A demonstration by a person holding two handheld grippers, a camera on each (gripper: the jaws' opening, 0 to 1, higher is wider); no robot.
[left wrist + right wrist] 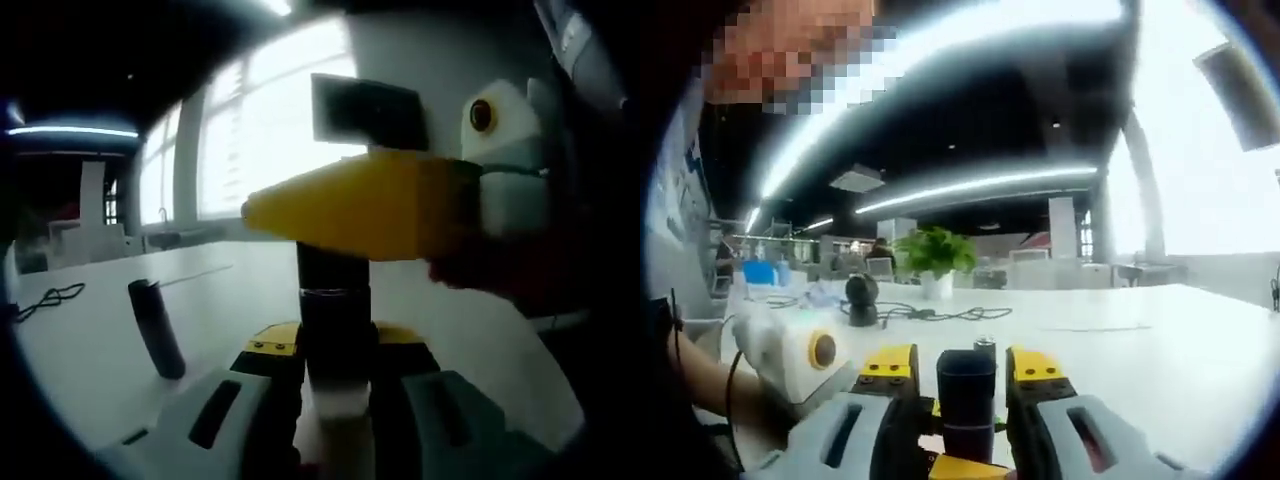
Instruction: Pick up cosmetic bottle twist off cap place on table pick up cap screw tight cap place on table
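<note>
The cosmetic bottle is dark above and pale below, and it stands upright between the yellow-tipped jaws of my left gripper, which is shut on it. My right gripper comes in from the right, and its yellow jaw lies across the bottle's top and hides the cap. In the right gripper view, the dark cap sits between the jaws of my right gripper, which is shut on it. The left gripper's white body shows at the lower left.
A slim dark tube stands leaning on the white table to the left of the bottle. A black cable lies further left. A potted plant and a round black device with cables stand at the far side.
</note>
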